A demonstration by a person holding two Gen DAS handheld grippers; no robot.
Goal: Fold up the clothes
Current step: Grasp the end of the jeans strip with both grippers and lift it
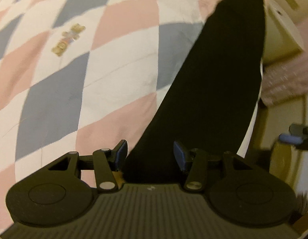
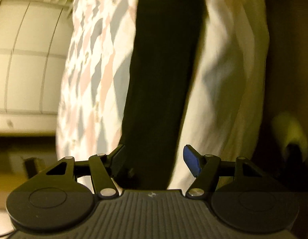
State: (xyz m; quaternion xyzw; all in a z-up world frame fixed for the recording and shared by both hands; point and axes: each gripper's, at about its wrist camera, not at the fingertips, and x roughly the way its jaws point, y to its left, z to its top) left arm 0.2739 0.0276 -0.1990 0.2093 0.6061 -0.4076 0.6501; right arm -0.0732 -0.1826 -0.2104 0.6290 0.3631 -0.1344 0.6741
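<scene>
While the checked quilt (image 1: 78,75) lies bare at left, the left hand-held gripper (image 1: 150,155) and right hand-held gripper (image 2: 154,159) both stand spread around one black garment (image 1: 213,79) (long, unfolded strip); folding seems barely begun.

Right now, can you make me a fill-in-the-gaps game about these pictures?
1. The long cloth lying between the left tongs is coloured ____.
2. The quilt of pink, grey and white diamonds has little ____ printed on it.
3. The fingers of the right tongs stand ____, not squeezed together.
4. Their soft pads are coloured ____.

Missing words: black; teddy bears; open; blue
</scene>
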